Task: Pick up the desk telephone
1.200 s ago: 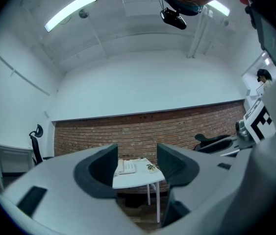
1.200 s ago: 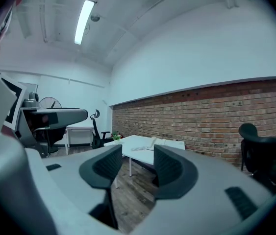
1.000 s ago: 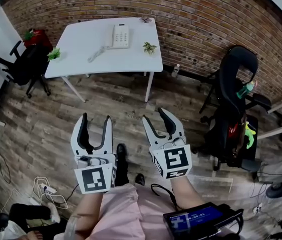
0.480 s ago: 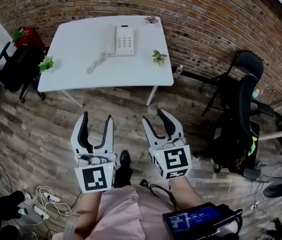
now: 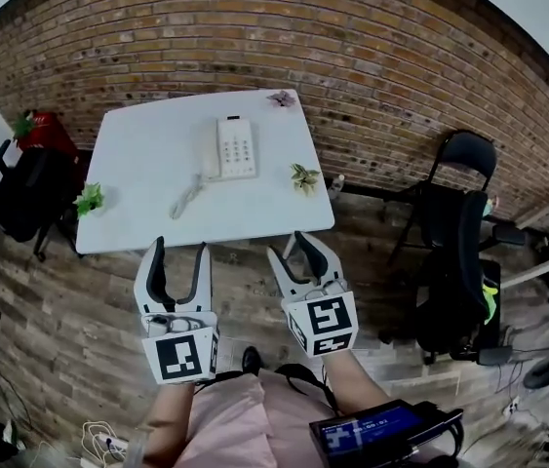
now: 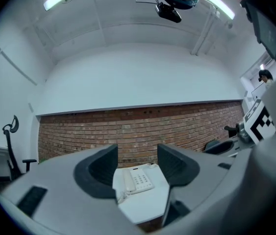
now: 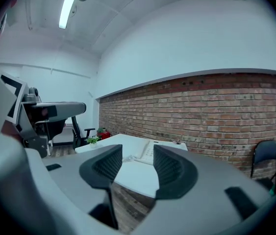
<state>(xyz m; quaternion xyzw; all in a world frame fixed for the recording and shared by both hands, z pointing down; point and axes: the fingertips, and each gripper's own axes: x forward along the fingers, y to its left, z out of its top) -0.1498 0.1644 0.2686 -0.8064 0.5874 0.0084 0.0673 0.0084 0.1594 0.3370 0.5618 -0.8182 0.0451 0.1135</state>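
White plastic desk telephone (image 5: 232, 148) lies mid-table on a rectangular white table (image 5: 137, 169), beside a red brick wall (image 5: 372, 57).
Its coiled cord (image 5: 184, 201) trails towards the near edge, and small green plants (image 5: 303, 176) sit well apart from it. The left gripper (image 5: 178, 253) and right gripper (image 5: 294, 250) are over wood-plank floor (image 5: 69, 291), short of the table, jaws apart and empty. Black office chairs (image 5: 454, 227) flank the table.

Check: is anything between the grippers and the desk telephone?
Nothing visible. The desk telephone lies on the white table, only its cord and bare tabletop before it; the left gripper and right gripper, both open, are short of the table's near edge.
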